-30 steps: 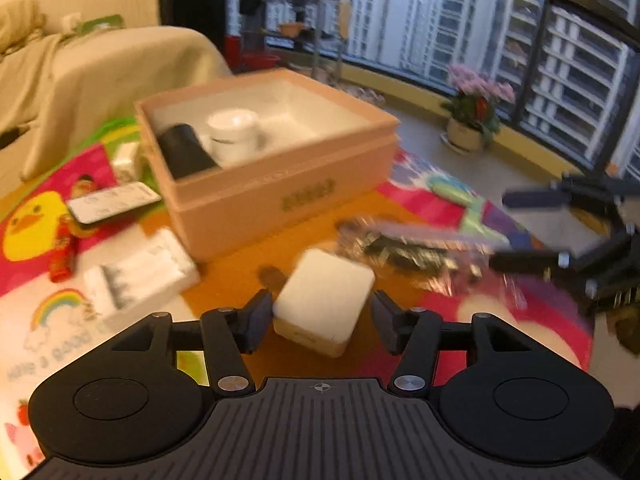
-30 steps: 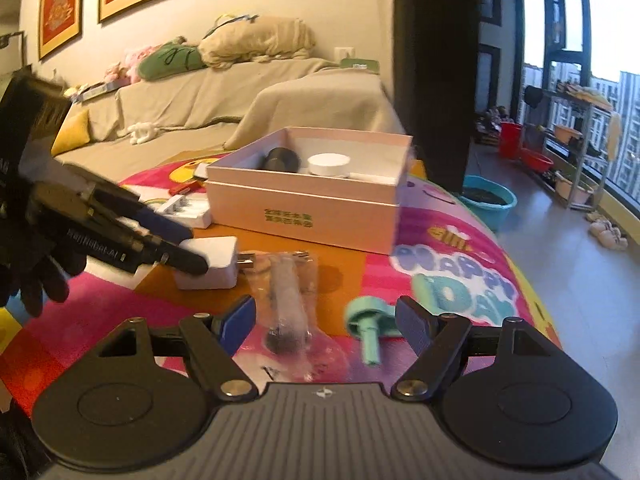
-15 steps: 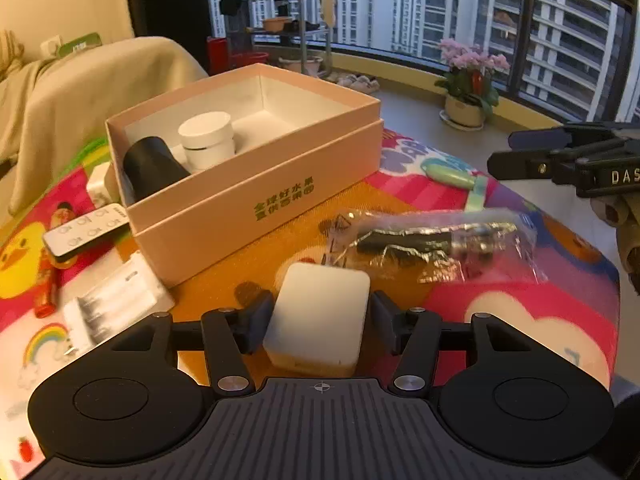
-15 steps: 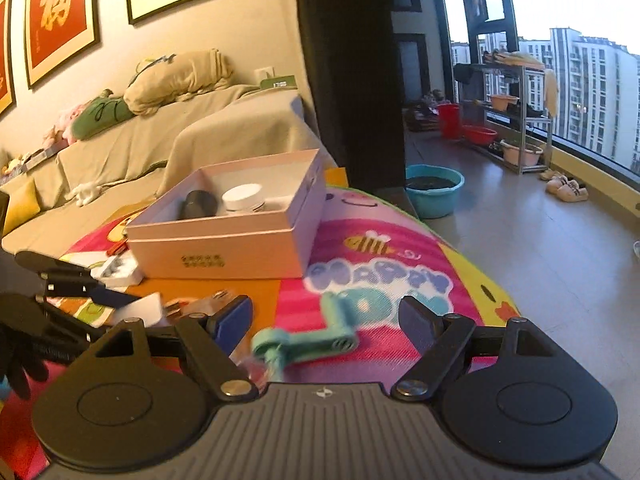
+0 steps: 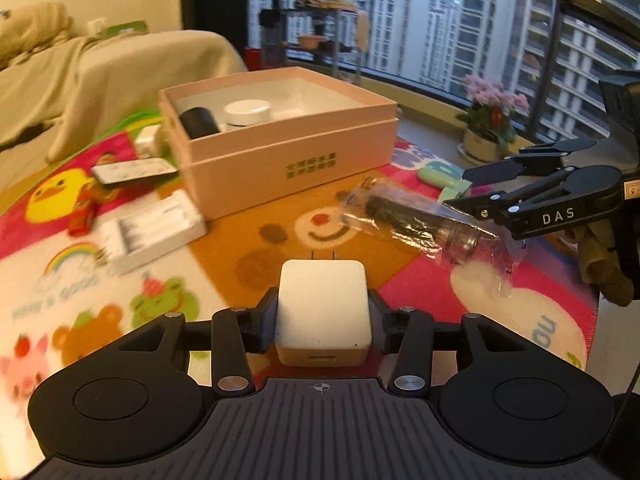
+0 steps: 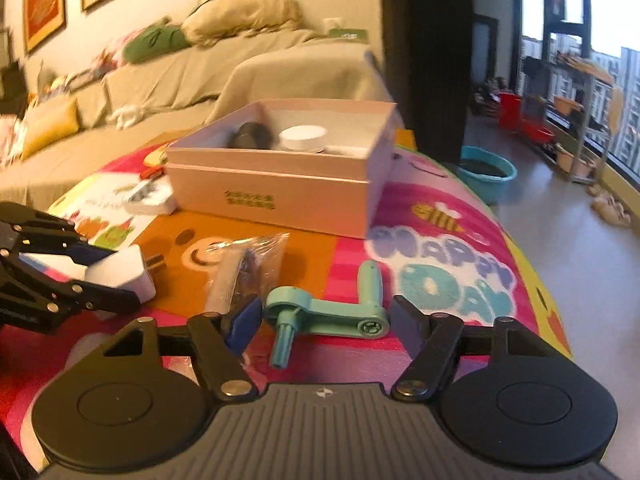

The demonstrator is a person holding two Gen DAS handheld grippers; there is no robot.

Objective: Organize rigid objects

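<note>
My left gripper (image 5: 322, 312) is shut on a white plug adapter (image 5: 323, 308), its prongs pointing away; the adapter also shows in the right wrist view (image 6: 120, 274), held just above the colourful mat. My right gripper (image 6: 325, 320) is open, its fingers on either side of a teal plastic crank (image 6: 326, 312) lying on the mat. The open pink box (image 5: 280, 160) holds a black cylinder (image 5: 198, 122) and a white round jar (image 5: 247, 113). A clear bag with a dark tube (image 5: 420, 220) lies between the grippers.
Left of the box lie a white battery case (image 5: 152, 232), a remote (image 5: 132, 172) and a small red item (image 5: 82, 214). A sofa (image 6: 200, 76) stands behind the mat. A flower pot (image 5: 486, 136) and a blue basin (image 6: 486, 170) stand on the floor.
My left gripper has closed on the white adapter and lifted it slightly. My right gripper has swung over to the teal crank, which now sits between its open fingers.
</note>
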